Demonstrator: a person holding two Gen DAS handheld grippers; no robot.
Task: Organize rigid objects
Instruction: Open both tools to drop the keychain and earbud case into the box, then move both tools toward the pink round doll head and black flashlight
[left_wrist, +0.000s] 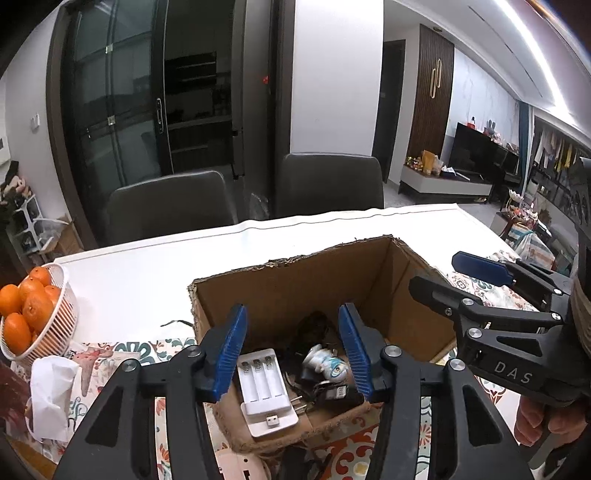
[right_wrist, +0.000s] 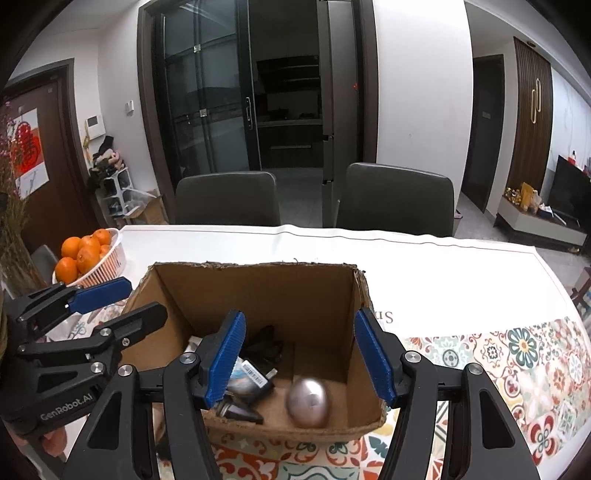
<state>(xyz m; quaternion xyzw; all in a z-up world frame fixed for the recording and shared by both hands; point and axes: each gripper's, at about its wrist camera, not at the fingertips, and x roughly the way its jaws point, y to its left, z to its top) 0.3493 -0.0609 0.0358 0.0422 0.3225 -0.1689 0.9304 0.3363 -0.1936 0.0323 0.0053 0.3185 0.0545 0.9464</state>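
The cardboard box (left_wrist: 325, 295) stands open-topped on the worktop (left_wrist: 155, 266) and serves as the landmark here; both grippers hang over its near wall, pointing down into it. The left gripper (left_wrist: 293, 350) has its jaws apart with nothing between the pads. Straight below and ahead of it, in the box's near-left corner, lies the white battery charger (left_wrist: 264, 391), its long axis running roughly along the gripper's line of sight, away from the near wall. Just right of the charger sit a small white-and-blue figurine (left_wrist: 325, 363) and dark plugs and cables (left_wrist: 314, 326).

The right gripper (right_wrist: 299, 356) also has its jaws apart and empty. Below it, against the box's near wall toward the right side, lies a blurred silver egg-shaped object (right_wrist: 308, 402), possibly in motion. It lies apart from the dark clutter (right_wrist: 251, 384) to its left.

Judging by this, both items are already inside the box, and the next move is likely a withdrawal upward; the box's near wall is the thing to clear. Left of the box, a white basket of oranges (left_wrist: 33, 314) and a crumpled tissue (left_wrist: 51, 391) stand well clear. Two chairs (right_wrist: 227, 197) sit beyond the worktop's far edge.
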